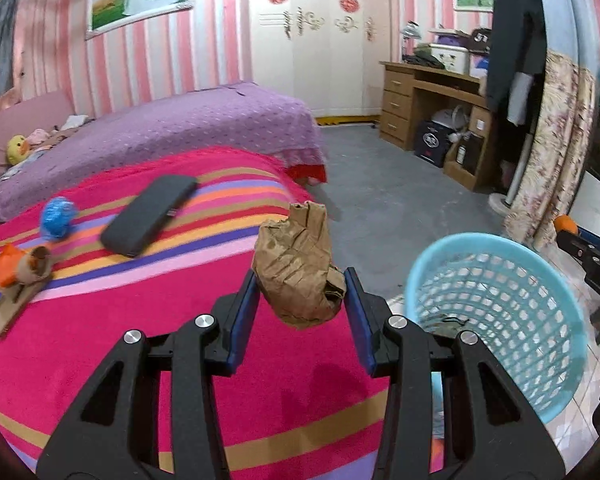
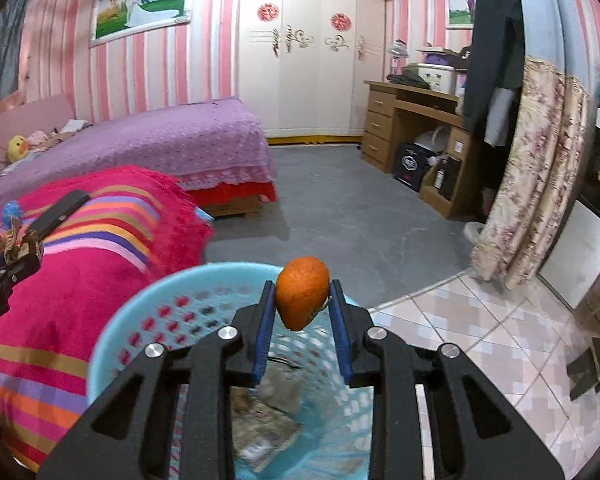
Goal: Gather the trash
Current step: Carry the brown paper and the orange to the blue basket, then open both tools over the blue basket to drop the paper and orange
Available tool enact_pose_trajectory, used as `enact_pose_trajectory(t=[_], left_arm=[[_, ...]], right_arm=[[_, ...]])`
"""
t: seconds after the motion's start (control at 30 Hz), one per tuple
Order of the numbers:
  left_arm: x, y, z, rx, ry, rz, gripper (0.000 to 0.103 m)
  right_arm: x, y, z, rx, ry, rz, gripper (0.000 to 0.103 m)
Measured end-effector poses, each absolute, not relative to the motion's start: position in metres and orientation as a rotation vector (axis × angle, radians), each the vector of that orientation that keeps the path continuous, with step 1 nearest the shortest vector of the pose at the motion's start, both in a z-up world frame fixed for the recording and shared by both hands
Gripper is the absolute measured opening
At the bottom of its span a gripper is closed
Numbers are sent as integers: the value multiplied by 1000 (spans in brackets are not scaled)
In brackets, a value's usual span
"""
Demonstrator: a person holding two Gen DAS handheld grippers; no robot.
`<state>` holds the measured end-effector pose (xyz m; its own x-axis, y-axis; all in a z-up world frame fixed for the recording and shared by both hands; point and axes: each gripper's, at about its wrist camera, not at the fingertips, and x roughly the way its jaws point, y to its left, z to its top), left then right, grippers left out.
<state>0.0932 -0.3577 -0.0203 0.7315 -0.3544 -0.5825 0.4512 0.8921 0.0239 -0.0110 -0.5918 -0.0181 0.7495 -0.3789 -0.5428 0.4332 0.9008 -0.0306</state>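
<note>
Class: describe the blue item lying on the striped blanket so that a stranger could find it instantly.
Start at the pink striped blanket. Near its far left edge, left of the flat black case, lies a crumpled blue ball, the only blue thing among brown and orange scraps.

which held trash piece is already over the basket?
The orange peel in the right gripper, above the blue basket. The crumpled brown paper in the left gripper is over the blanket.

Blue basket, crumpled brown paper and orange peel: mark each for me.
blue basket [image 1: 540,344], left wrist view, inner mesh wall.
crumpled brown paper [image 1: 296,268], left wrist view, middle of the wad.
orange peel [image 2: 302,292], right wrist view, outer skin.
</note>
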Motion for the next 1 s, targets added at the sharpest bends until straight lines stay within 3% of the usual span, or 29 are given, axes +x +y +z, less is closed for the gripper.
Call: enact_pose_trajectory(t=[0.57, 0.63, 0.7, 0.83, 1.0], left_arm=[[74, -461, -46, 238, 671, -568, 45], [76, -460, -46, 245, 667, -562, 63], [81, -455, -43, 244, 662, -552, 74], [88, -436, -34, 231, 645, -519, 88], [97, -408, -25, 207, 629, -471, 94]], right_arm=[[-33, -637, -37, 186, 574, -480, 27], [-33, -637, -37, 186, 573, -479, 27], [-33, -637, -37, 183, 572, -475, 27], [-33, -636, -39, 184, 570, -471, 27], [-25, -627, -40, 156, 586, -453, 28]])
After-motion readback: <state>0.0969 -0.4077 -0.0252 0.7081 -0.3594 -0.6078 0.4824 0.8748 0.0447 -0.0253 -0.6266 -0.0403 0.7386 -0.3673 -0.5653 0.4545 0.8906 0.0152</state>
